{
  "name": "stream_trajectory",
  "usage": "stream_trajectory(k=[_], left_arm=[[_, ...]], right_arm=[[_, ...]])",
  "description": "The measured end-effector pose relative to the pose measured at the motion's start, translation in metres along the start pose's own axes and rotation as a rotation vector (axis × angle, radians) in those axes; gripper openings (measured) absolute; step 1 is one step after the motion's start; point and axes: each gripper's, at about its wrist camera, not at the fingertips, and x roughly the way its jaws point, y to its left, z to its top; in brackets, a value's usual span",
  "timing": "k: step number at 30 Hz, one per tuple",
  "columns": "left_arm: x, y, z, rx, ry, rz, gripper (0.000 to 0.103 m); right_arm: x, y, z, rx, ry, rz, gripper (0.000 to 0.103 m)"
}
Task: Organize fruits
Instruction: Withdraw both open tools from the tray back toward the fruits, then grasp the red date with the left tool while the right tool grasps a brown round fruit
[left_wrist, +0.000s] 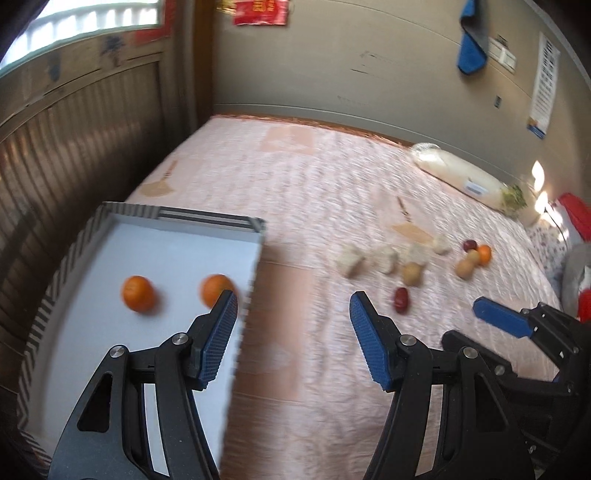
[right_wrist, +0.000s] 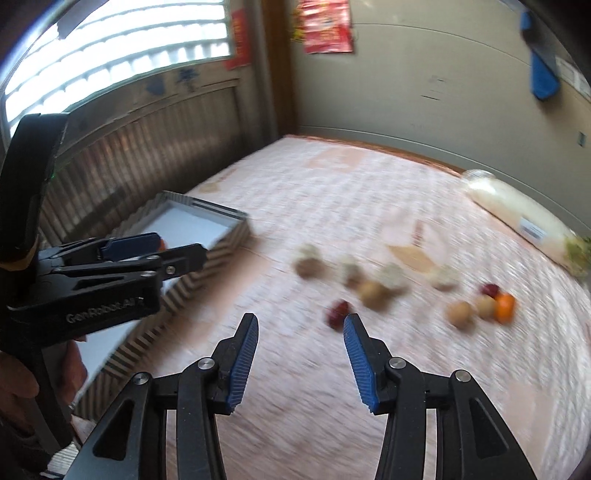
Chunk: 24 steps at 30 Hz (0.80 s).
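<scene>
Our left gripper (left_wrist: 293, 295) hangs with its jaws spread and nothing between them, over the edge of the tray (left_wrist: 184, 218). Our right gripper (right_wrist: 300, 318) is likewise spread and empty, aimed at the loose fruit on the pink quilted bedspread (left_wrist: 295, 177).

Two oranges (left_wrist: 137, 297) already sit apart on the tray's white floor. The rest lies well off to the right: a dark red fruit (right_wrist: 337, 313) closest to our right fingertips, a tan round one (right_wrist: 373, 293) just behind it, and farther right a small cluster with another orange (right_wrist: 505, 307). Pale lumps lie behind them, too blurred to name.

We judge these fruits light, firm and round, so they may roll on the soft quilt. The red one looks smooth, perhaps slippery. We would pinch each across its widest middle, gently, pads on opposite sides.
</scene>
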Motion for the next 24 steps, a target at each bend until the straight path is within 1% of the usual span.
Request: stream_trajectory(k=[3,7,10,16,24], left_arm=[[0.005,-0.013,-0.004,0.025,0.014,-0.011,0.064],[0.016,-0.029,-0.009,0.051,0.045,-0.033,0.064],[0.026,-0.042,-0.010,0.079,0.055,-0.032,0.064],[0.051,-0.068,-0.010,0.141,0.089,-0.053,0.064],[0.074,-0.089,-0.010,0.191,0.110,-0.069,0.064]], right_arm=[[-0.009,-0.020,-0.013,0.027,-0.001,-0.053,0.046],[-0.017,-0.048,-0.027,0.078,0.004,-0.090,0.046],[-0.019,-0.063,-0.035,0.119,0.012,-0.096,0.046],[-0.016,-0.081,-0.046,0.148,0.034,-0.109,0.046],[-0.005,-0.105,-0.051,0.204,0.055,-0.103,0.046]])
